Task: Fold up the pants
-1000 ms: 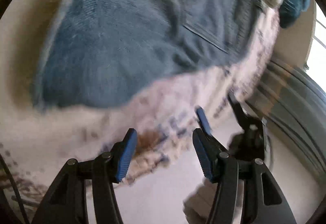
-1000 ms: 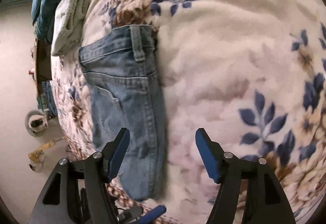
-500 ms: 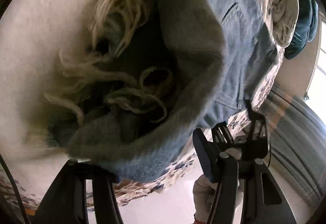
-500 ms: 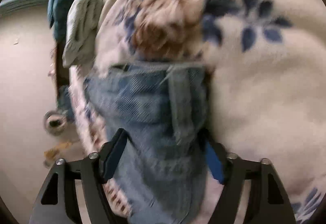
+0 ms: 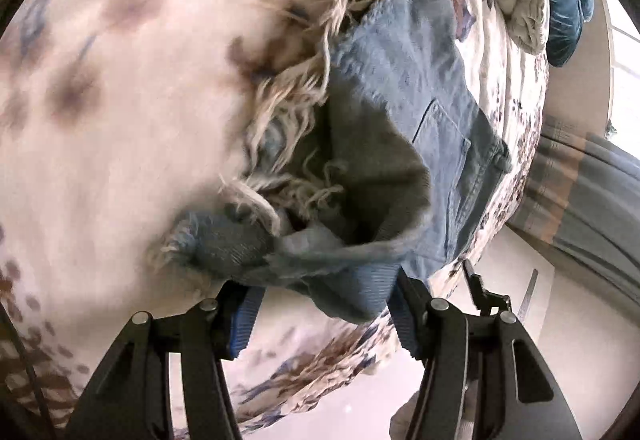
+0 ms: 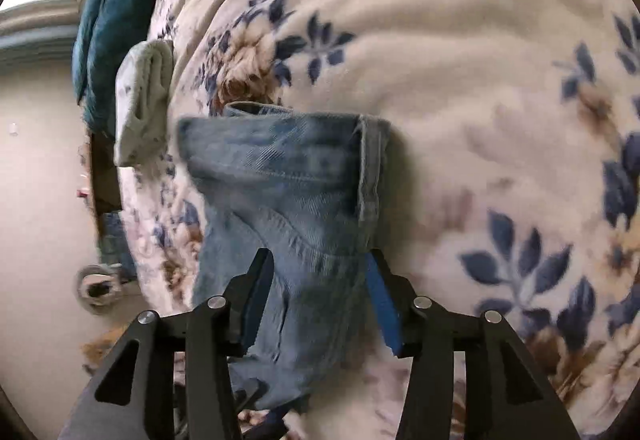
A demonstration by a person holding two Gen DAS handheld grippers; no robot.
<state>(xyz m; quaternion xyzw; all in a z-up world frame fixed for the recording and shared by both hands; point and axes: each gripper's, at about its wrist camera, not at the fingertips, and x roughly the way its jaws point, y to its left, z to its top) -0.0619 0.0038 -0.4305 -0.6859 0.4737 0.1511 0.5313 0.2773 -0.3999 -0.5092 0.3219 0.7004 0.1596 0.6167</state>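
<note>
Jeans [image 6: 288, 208] on bed [image 6: 480, 80]. Left gripper [image 5: 320, 304] now pinching frayed hem [image 5: 312, 264], lifted since second ago. Right gripper [image 6: 320, 300] moved onto waistband, fingers spread astride denim. Fold starting.

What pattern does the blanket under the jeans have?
The blanket is cream with dark blue leaves and brownish flowers, clearest in the right wrist view.

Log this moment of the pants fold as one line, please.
left gripper: around frayed hem of jeans | right gripper: straddling waistband end | surface: floral blanket | fold: unfinished
</note>
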